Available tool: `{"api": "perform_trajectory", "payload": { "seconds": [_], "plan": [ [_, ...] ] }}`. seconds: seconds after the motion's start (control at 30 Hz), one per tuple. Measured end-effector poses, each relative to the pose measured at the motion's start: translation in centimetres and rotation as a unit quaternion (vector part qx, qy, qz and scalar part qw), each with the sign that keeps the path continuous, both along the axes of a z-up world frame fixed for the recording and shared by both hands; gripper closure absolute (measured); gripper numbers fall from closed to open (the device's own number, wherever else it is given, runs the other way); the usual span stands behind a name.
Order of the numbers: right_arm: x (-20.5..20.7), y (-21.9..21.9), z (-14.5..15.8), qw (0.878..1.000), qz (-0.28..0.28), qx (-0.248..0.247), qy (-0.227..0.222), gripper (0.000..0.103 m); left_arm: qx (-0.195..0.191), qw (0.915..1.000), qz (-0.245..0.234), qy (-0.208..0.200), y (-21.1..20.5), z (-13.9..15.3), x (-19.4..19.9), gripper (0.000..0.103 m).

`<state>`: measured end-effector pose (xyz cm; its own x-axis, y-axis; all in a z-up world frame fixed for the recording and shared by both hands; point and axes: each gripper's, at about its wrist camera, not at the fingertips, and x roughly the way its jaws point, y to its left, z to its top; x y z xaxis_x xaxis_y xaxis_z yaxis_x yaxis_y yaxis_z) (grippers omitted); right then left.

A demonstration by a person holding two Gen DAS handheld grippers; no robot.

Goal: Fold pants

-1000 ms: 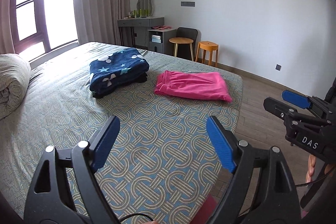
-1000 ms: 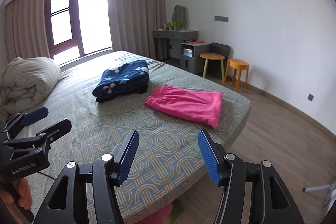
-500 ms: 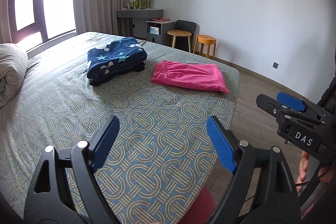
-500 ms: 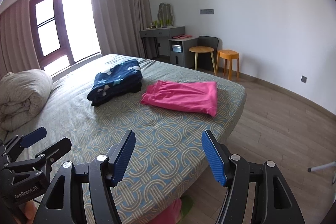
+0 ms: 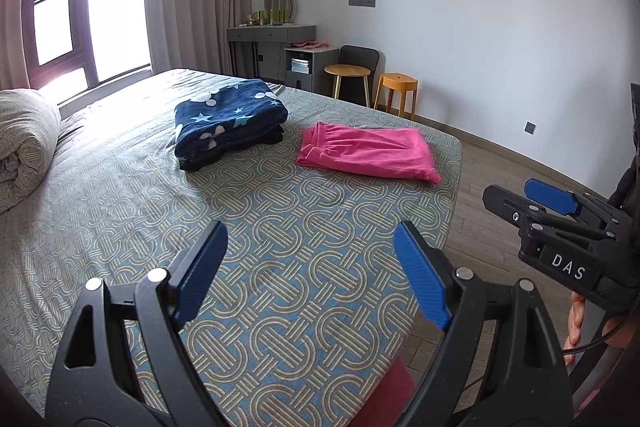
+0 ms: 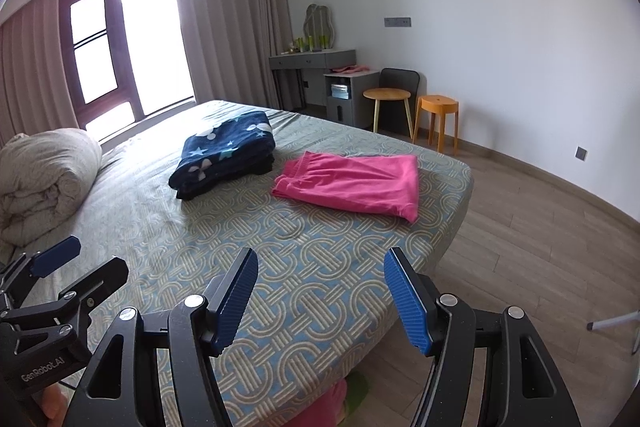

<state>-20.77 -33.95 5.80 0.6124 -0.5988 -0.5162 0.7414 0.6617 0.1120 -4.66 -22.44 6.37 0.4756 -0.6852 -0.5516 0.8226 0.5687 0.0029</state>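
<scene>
Left wrist view: the left gripper [image 5: 308,267] hangs above the near part of the bed [image 5: 280,247], its 2 blue-padded fingers spread wide with nothing between them. The pink pants [image 5: 370,155] lie folded flat on the bed, toward the bed's far right corner and well apart from the gripper. Just beside the pants, further in from that corner, sits a stack of folded clothes topped by a navy blanket [image 5: 230,119] with stars. A rolled grey duvet [image 5: 24,139] rests at the bed's left end. The right gripper [image 5: 548,203] shows off the bed's right edge, over the wooden floor [image 5: 500,195], held by a hand [image 5: 578,323]; seen side-on, its jaws stand apart.

In the right wrist view the right gripper [image 6: 320,291] is poised over the bed's [image 6: 280,267] near edge, jaws wide and empty. The pink pants [image 6: 352,183] lie at the bed's far right corner, waistband pointing toward the navy blanket [image 6: 224,151], the 2 close but not touching. The left gripper [image 6: 76,267] shows at the bed's near left side, jaws parted. Beyond the bed stand a grey dresser [image 6: 316,67], a round wooden table [image 6: 386,95] and an orange stool [image 6: 438,107] against the wall.
</scene>
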Motion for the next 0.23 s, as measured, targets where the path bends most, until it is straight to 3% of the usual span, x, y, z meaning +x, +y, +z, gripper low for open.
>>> {"api": "perform_trajectory", "payload": {
  "seconds": [0.23],
  "plan": [
    [0.24,0.01,-0.06,1.000,0.004,0.001,0.004,0.036,0.002,1.0000,0.002,-0.005,0.13,-0.01,-0.33,0.018]
  ]
}}
